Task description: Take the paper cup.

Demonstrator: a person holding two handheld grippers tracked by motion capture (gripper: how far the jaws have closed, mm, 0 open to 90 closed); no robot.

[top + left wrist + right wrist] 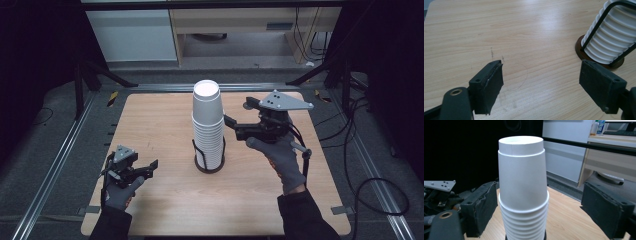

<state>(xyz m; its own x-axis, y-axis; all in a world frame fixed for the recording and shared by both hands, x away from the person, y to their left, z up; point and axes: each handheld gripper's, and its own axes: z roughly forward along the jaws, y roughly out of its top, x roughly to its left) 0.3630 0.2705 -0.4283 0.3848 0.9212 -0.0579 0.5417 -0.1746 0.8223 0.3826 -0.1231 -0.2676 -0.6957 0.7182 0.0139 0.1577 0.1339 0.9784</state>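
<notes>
with the right gripper point(231, 126) level beside the upper part of the cup stack point(208, 125), the step in hand looks like taking the top cup point(522, 173) off. stack stands inverted in a wire holder point(209, 162) at the middle of the table point(165, 200). right gripper view: jaws parted, one pad either side of the top cup, neither pad touching it that i can see. left gripper point(145, 171) rests low at the near left of the table, well apart from the stack, jaws wide and nothing between them.

to do it well: centre the top cup between the pads, close above the rim of the cup beneath so only one comes away. squeeze lightly, paper wall will likely crease. lift straight up along the stack axis; tilting could drag the next cup or rock the holder. left gripper could steady the lower stack if cups stick.
</notes>
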